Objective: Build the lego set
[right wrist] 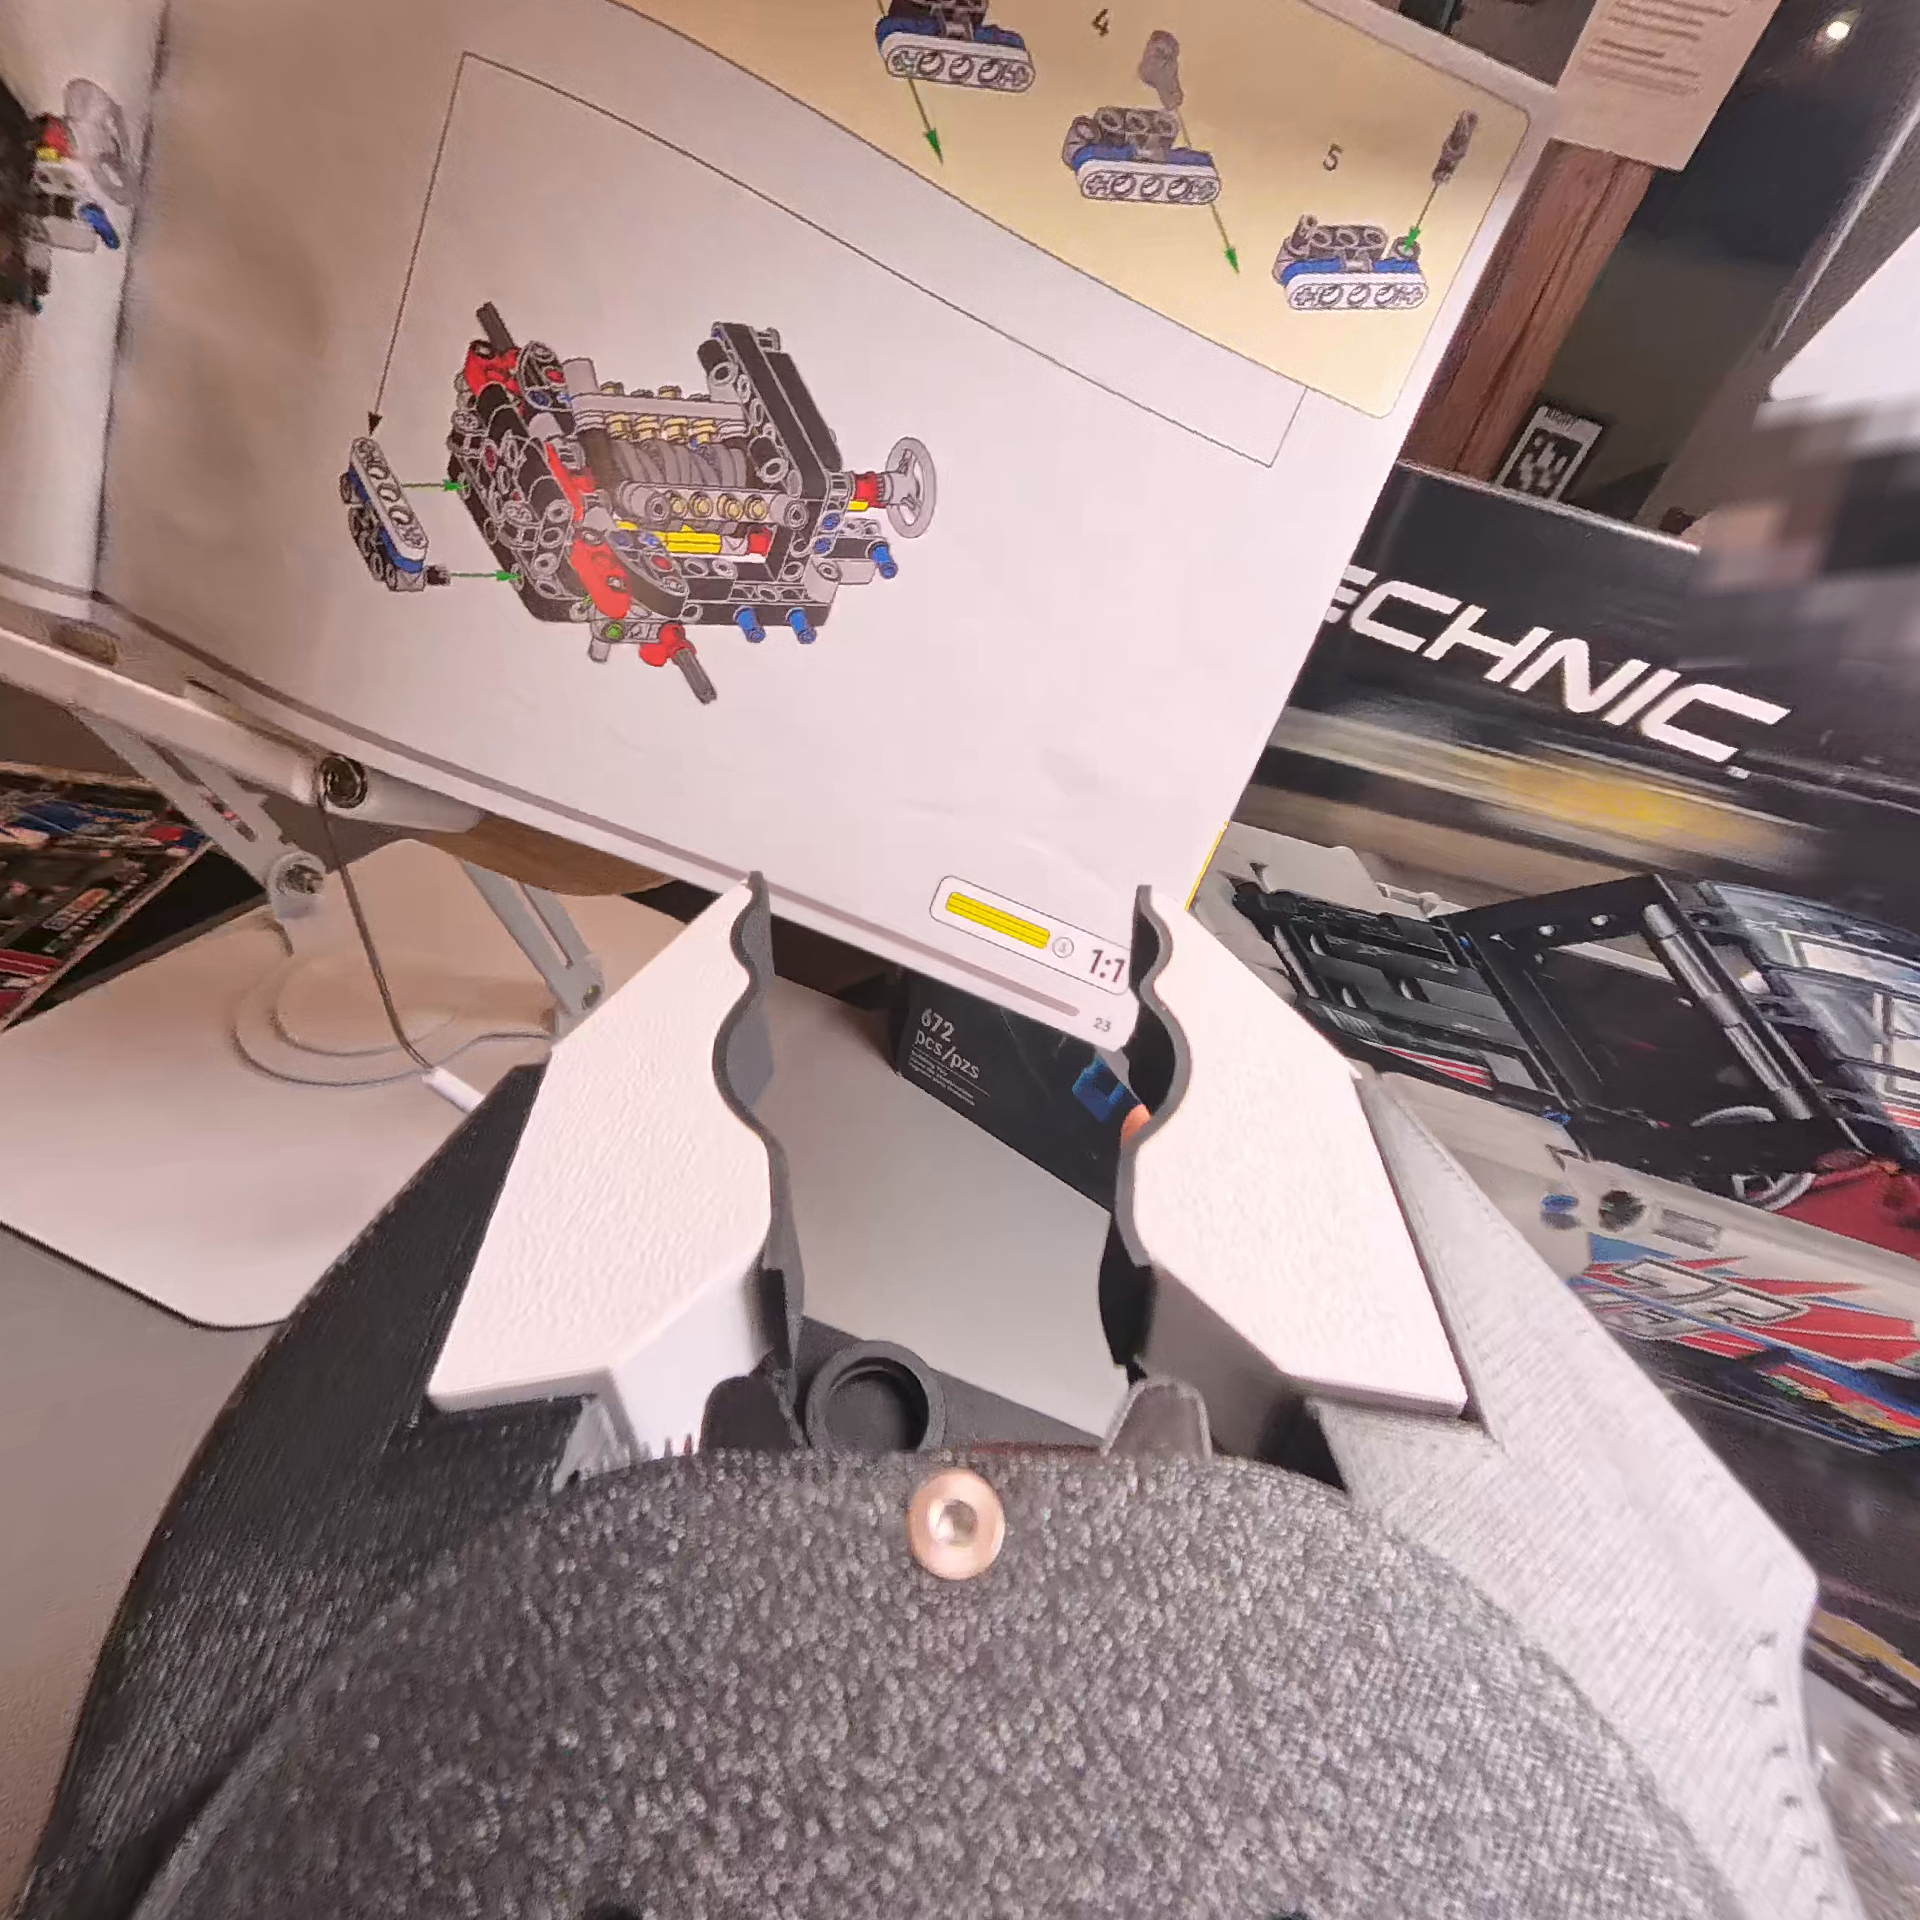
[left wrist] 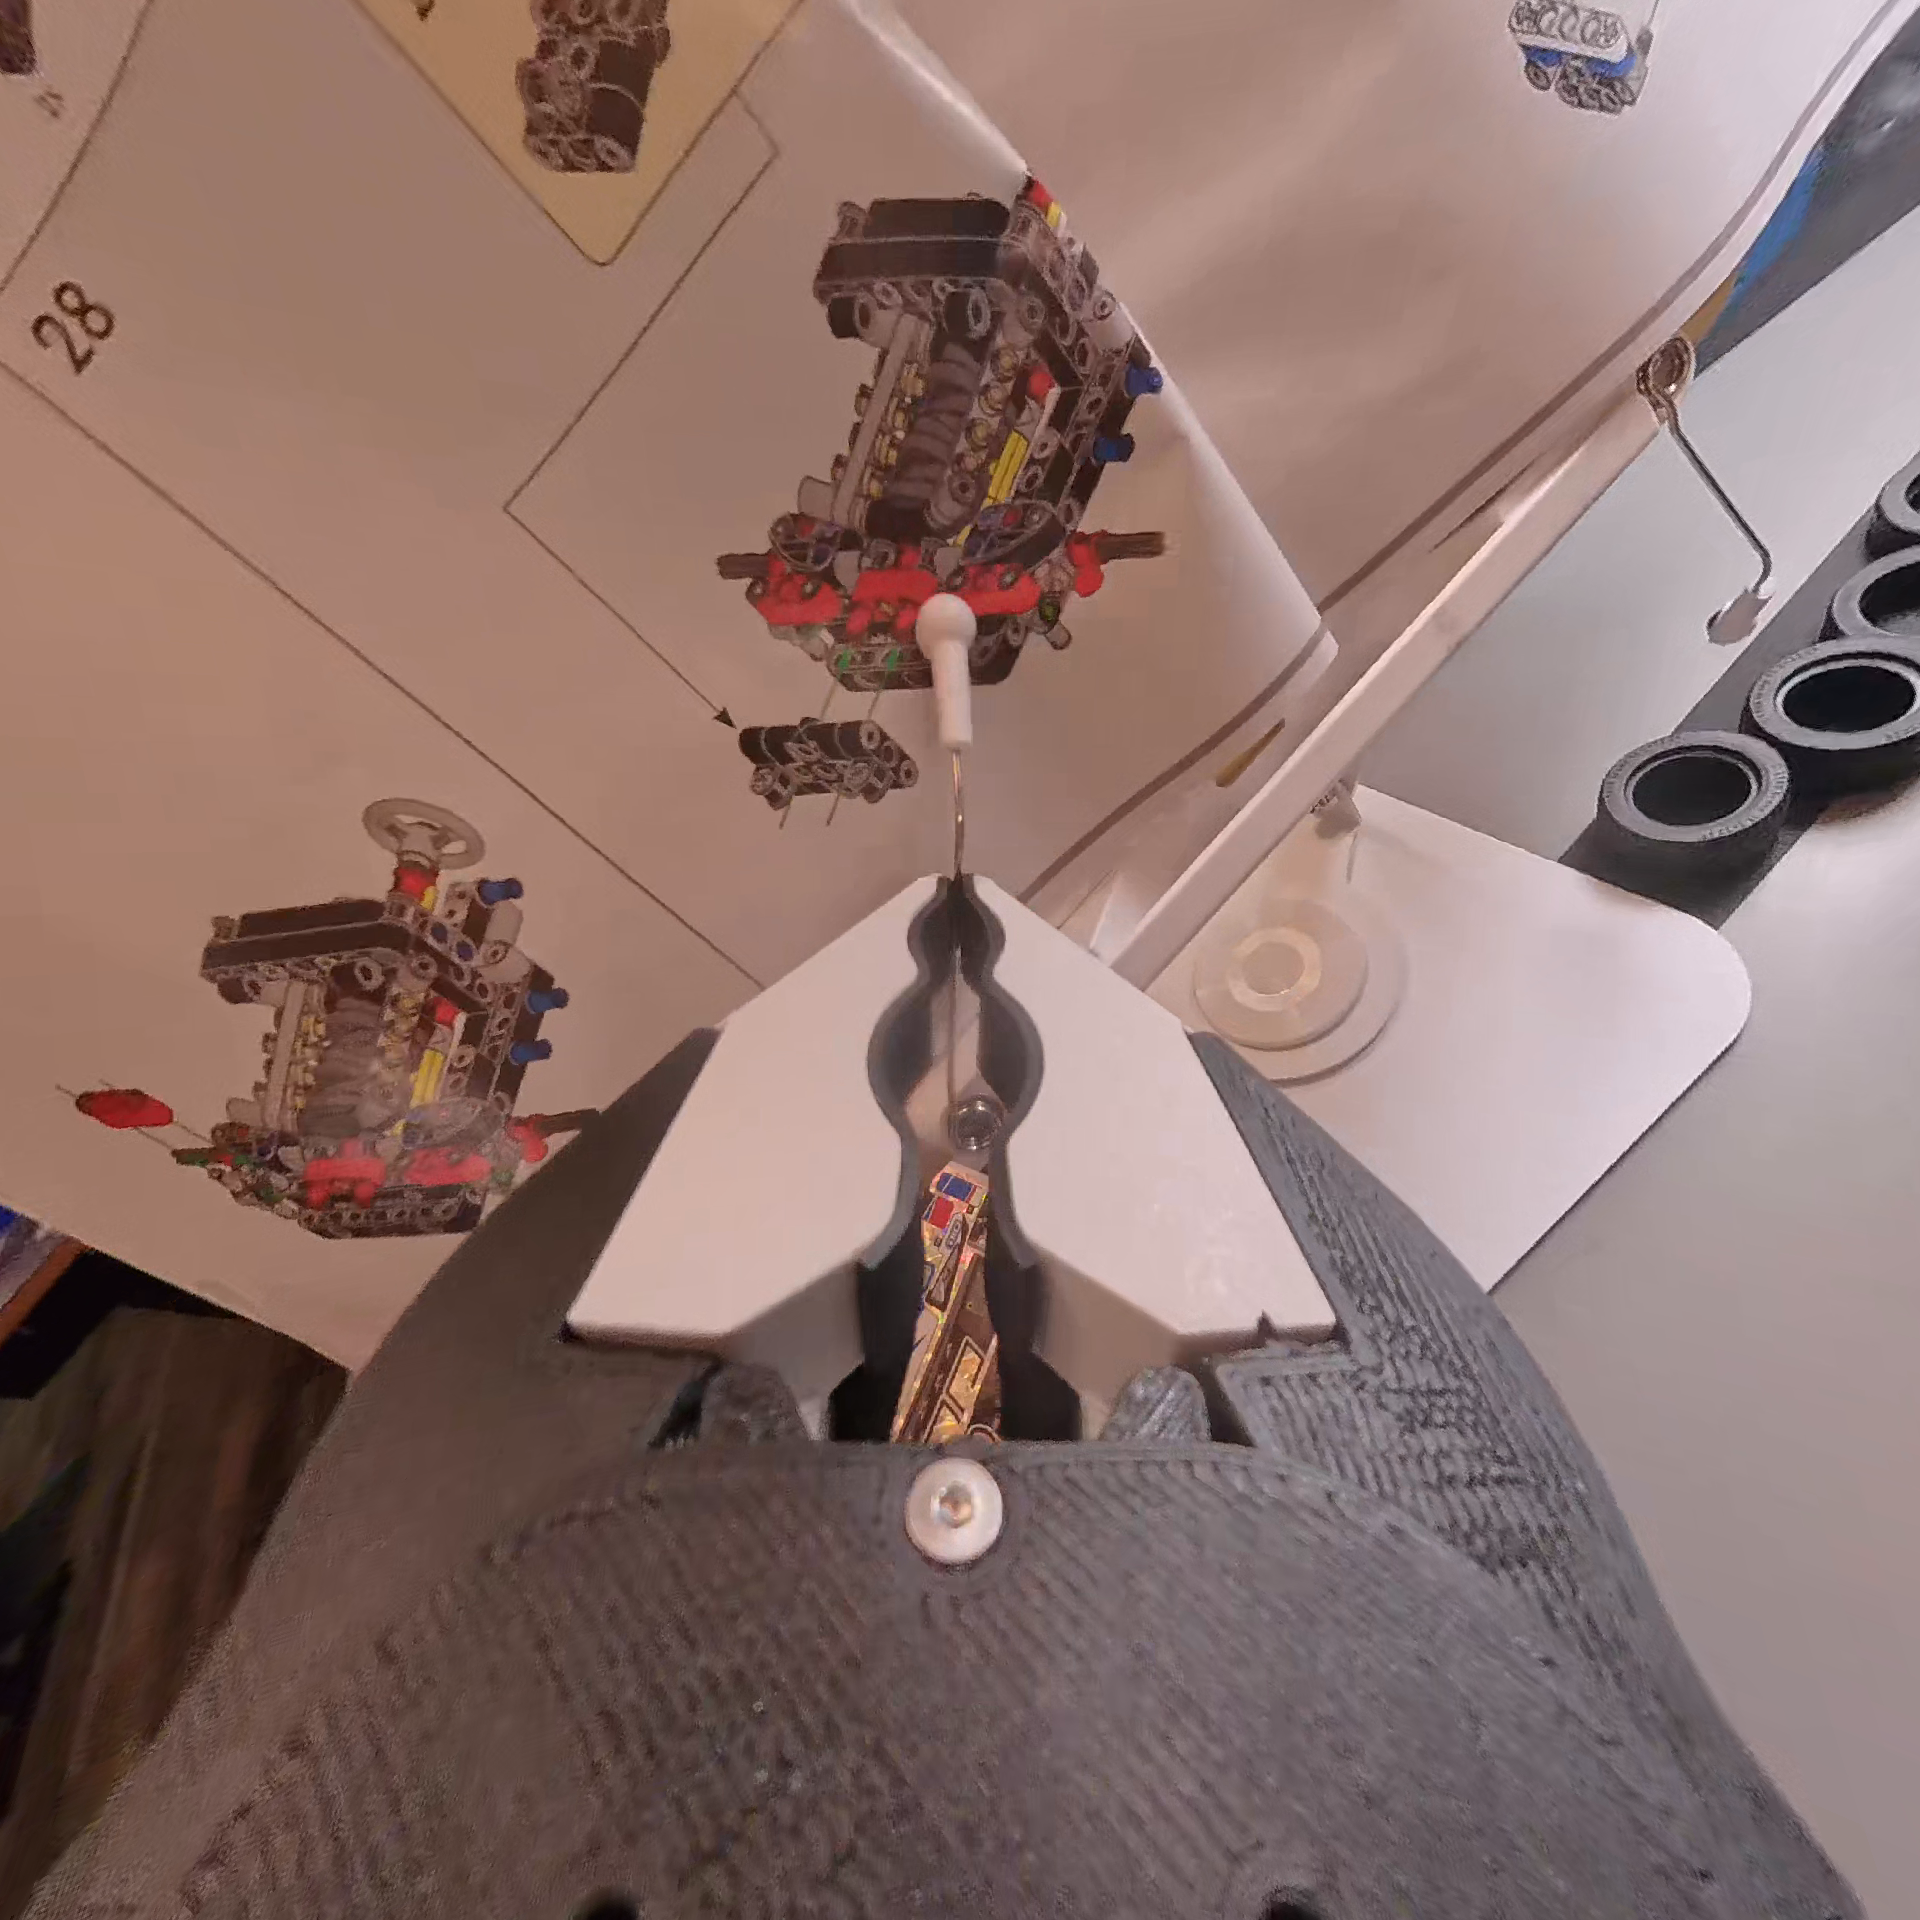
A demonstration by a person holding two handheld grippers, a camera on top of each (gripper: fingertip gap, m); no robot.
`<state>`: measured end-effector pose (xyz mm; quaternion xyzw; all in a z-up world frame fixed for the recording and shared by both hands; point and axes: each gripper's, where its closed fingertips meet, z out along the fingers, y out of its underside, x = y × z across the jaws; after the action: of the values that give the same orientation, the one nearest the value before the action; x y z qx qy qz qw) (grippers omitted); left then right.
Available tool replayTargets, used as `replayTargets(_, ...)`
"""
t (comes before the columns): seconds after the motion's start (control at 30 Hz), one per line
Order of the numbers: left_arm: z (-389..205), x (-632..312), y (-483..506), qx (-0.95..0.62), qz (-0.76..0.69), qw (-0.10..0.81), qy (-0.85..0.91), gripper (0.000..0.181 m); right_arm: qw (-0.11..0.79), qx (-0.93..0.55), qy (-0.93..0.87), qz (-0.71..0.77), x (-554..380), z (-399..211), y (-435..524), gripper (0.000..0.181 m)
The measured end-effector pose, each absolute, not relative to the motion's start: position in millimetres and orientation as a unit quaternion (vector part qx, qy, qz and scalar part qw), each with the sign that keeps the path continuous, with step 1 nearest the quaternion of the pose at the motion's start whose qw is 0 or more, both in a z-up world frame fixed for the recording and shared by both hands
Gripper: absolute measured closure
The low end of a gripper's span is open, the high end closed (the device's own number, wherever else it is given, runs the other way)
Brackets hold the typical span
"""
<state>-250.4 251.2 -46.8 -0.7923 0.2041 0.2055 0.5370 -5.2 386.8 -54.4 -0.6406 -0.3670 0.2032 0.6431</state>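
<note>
While the left gripper [left wrist: 957, 883] has its jaws pressed together on the thin wire of a page-holder arm [left wrist: 953, 675] with a white plastic tip, the right gripper [right wrist: 945, 914] hangs with jaws spread and nothing between them, just under the lower edge of the instruction booklet [right wrist: 831, 727].

Left view: the wire runs up from the fingertips, its white tip lying over the open page. The booklet sits on a white book stand [left wrist: 1558, 1039] with a flat base on the grey table. A second wire arm [left wrist: 1725, 499] hangs free at the right. Beyond it, a row of black rubber tyres [left wrist: 1704, 800] lies on the table.

Right view: past the page corner stands the dark set box [right wrist: 1558, 675], with a printed sheet of the truck [right wrist: 1662, 1039] beside it. No loose bricks can be made out.

Handling guess: the wire is springy and slim, likely to slip or snap back, so pinch low near the hinge. Pages are light, floppy and tear easily; take them by the free corner. Tyres are soft, grippy and light; squeeze across the tread.
</note>
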Motion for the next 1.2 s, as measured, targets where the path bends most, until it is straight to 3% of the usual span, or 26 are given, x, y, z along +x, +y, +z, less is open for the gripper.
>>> replayTargets(0.2, -35, -271, 241, -0.776, 0.091, 0.622, 0.059, 0.181, 0.633, -0.657, -0.344, 0.224, -12, -44, 399, 0.105)
replayTargets(0.3, -39, -293, 230, -0.756, 0.021, 0.654, -0.031, 0.177, 0.604, -0.671, -0.353, 0.246, -24, -42, 397, 0.093)
replayTargets(0.6, -61, -303, 211, -0.725, -0.138, 0.661, -0.135, 0.171, 0.552, -0.684, -0.382, 0.285, -66, -38, 380, 0.071)
replayTargets(0.83, -67, -303, 199, -0.737, -0.132, 0.641, -0.169, 0.163, 0.579, -0.671, -0.386, 0.257, -77, -32, 373, 0.087)
replayTargets(1.03, -47, -302, 179, -0.695, -0.093, 0.691, -0.175, 0.158, 0.592, -0.664, -0.385, 0.245, -78, -29, 368, 0.103)
replayTargets(1.1, -39, -286, 180, -0.698, -0.081, 0.697, -0.139, 0.159, 0.600, -0.660, -0.382, 0.240, -77, -27, 367, 0.117)
replayTargets(1.2, -27, -253, 188, -0.708, -0.068, 0.699, -0.076, 0.158, 0.619, -0.644, -0.392, 0.222, -78, -22, 361, 0.153)
